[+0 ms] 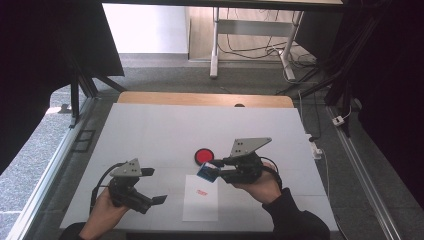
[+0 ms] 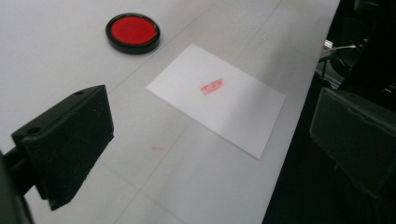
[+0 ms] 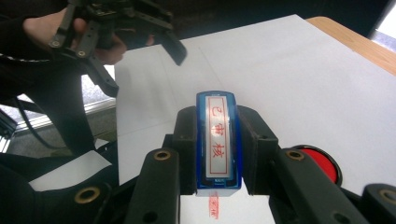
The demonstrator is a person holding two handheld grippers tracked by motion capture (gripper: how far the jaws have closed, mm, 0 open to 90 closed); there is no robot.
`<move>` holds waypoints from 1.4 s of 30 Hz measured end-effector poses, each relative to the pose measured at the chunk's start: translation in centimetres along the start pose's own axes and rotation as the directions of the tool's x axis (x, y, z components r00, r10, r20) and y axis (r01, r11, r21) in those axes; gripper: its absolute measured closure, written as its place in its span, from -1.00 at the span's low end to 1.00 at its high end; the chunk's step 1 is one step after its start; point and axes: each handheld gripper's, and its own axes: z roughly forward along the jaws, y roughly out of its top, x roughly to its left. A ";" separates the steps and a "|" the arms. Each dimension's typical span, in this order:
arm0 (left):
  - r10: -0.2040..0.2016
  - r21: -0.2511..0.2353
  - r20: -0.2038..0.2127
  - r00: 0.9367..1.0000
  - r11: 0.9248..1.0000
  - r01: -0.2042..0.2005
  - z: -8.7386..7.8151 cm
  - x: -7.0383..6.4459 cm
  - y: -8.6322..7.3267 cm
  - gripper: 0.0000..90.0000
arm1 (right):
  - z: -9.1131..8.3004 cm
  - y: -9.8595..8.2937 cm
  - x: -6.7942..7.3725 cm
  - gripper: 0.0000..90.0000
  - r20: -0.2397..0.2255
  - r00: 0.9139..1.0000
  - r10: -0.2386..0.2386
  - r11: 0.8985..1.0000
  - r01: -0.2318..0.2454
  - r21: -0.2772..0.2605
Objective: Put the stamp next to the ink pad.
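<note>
My right gripper (image 1: 214,170) is shut on a blue rectangular stamp (image 1: 207,172), held just above the upper right corner of a white sheet of paper (image 1: 201,206). In the right gripper view the stamp (image 3: 218,140) sits clamped between both jaws, its label with red characters facing up. A red stamped mark (image 1: 200,192) shows on the paper, also seen as the mark (image 2: 211,87). A round red ink pad (image 1: 203,156) in a black case lies beyond the sheet. My left gripper (image 1: 154,186) is open at the front left, holding nothing.
A white mat (image 1: 150,135) covers the table, with a wooden edge (image 1: 200,98) at the far side. A faint red smudge (image 2: 158,148) marks the mat near the paper. Beyond the table stand desk legs and cables on the floor.
</note>
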 end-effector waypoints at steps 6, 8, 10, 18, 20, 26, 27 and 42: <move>-0.027 0.010 -0.038 0.999 1.000 0.028 -0.8 -0.3 -1.5 -1.00 | -0.1 -0.3 -0.3 0.58 0.027 1.000 0.009 1.000 -0.010 0.013; -0.034 0.017 -0.056 0.998 0.999 0.035 -1.0 -0.5 -1.9 -1.00 | -0.1 -0.5 -0.4 0.57 0.042 0.999 0.005 1.000 -0.006 0.024; -0.045 0.019 -0.065 0.997 0.999 0.046 -1.3 -0.5 -2.3 -1.00 | -0.1 -0.6 -0.5 0.57 0.049 0.999 0.007 1.000 -0.008 0.024; -0.089 -0.003 -0.108 0.990 0.996 0.089 -2.8 -0.6 -3.5 -1.00 | -0.3 -1.0 -0.9 0.57 0.094 0.996 0.014 0.999 -0.018 0.040; -0.105 0.001 -0.115 0.988 0.994 0.106 -3.0 -0.5 -3.8 -1.00 | -0.4 -1.2 -1.0 0.58 0.099 0.995 0.020 0.999 -0.024 0.039; -0.120 0.010 -0.156 0.980 0.992 0.123 -3.5 -0.5 -4.4 -1.00 | -0.6 -1.6 -1.5 0.57 0.137 0.990 0.021 0.998 -0.029 0.055; -0.120 0.014 -0.163 0.979 0.992 0.124 -3.6 -0.4 -4.4 -1.00 | -0.6 -1.7 -1.6 0.57 0.141 0.990 0.026 0.998 -0.034 0.056; -0.121 0.018 -0.183 0.976 0.992 0.126 -3.9 -0.5 -4.9 -1.00 | -1.6 -3.0 -3.2 0.57 0.227 0.971 0.080 0.993 -0.097 0.066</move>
